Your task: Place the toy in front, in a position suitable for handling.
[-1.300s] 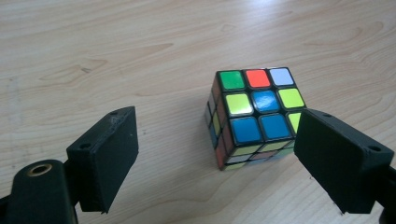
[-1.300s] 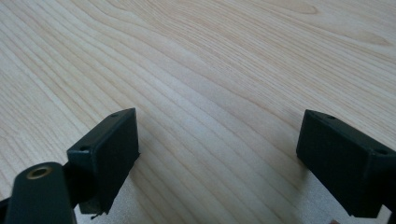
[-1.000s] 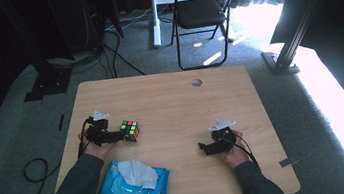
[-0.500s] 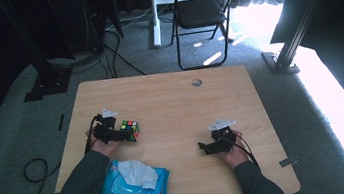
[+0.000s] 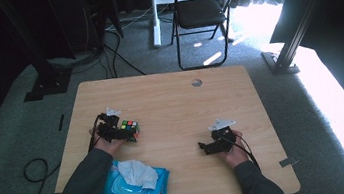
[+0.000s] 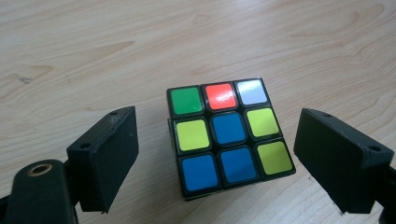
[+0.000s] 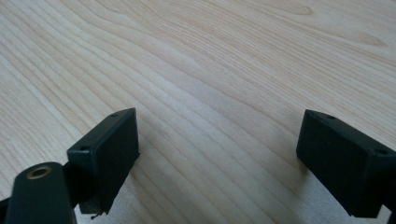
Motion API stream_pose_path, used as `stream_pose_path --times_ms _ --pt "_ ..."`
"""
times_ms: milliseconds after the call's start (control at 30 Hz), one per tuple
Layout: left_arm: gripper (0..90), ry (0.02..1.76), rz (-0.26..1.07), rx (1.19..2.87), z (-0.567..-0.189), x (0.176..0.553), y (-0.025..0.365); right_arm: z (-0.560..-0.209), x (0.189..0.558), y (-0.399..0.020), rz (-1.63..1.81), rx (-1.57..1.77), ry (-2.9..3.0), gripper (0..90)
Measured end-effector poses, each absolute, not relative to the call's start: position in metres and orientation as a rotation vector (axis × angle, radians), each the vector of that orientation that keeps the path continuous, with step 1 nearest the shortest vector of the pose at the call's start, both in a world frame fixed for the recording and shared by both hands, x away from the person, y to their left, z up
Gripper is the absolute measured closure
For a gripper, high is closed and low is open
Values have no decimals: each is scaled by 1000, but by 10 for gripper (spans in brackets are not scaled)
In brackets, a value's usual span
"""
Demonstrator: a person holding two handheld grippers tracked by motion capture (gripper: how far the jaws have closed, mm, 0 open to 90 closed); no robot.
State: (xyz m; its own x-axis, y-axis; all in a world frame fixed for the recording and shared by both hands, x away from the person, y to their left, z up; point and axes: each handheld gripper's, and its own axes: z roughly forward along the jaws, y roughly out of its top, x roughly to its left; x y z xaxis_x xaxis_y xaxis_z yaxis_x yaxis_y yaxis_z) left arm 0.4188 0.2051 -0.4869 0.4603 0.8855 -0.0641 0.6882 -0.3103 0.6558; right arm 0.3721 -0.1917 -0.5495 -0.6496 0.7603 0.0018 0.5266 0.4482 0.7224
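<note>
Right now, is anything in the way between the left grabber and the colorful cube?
No, nothing visible is. The cube sits on the table right between the open jaws of the left gripper, with bare wood on each side. The jaws are not touching it yet.

The high view looks forward and down on my table (image 5: 170,97) from above my side, far enough to take in the floor and a chair (image 5: 201,12) beyond. The camera on my left gripper (image 5: 114,131) looks along its jaws, close over the cube (image 6: 229,135), which the high view also shows (image 5: 130,128). The camera on my right gripper (image 5: 215,144) faces bare tabletop (image 7: 210,70) from just as near, sharing only that wood with the high view.
</note>
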Motion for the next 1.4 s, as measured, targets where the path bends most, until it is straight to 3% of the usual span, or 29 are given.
stream_pose_path --times_ms 400,700,1067,1400 --pt "159 1319 354 2107 -497 426 203 -549 372 -192 1018 1098 2381 127" --pt "281 1319 293 2112 -499 430 202 -549 372 -192 1018 1099 2381 127" --pt "342 1305 327 2148 -492 432 204 -549 372 -192 1018 1099 2381 127" --pt "342 1244 357 2194 -490 431 197 -549 372 -192 1018 1099 2381 127"
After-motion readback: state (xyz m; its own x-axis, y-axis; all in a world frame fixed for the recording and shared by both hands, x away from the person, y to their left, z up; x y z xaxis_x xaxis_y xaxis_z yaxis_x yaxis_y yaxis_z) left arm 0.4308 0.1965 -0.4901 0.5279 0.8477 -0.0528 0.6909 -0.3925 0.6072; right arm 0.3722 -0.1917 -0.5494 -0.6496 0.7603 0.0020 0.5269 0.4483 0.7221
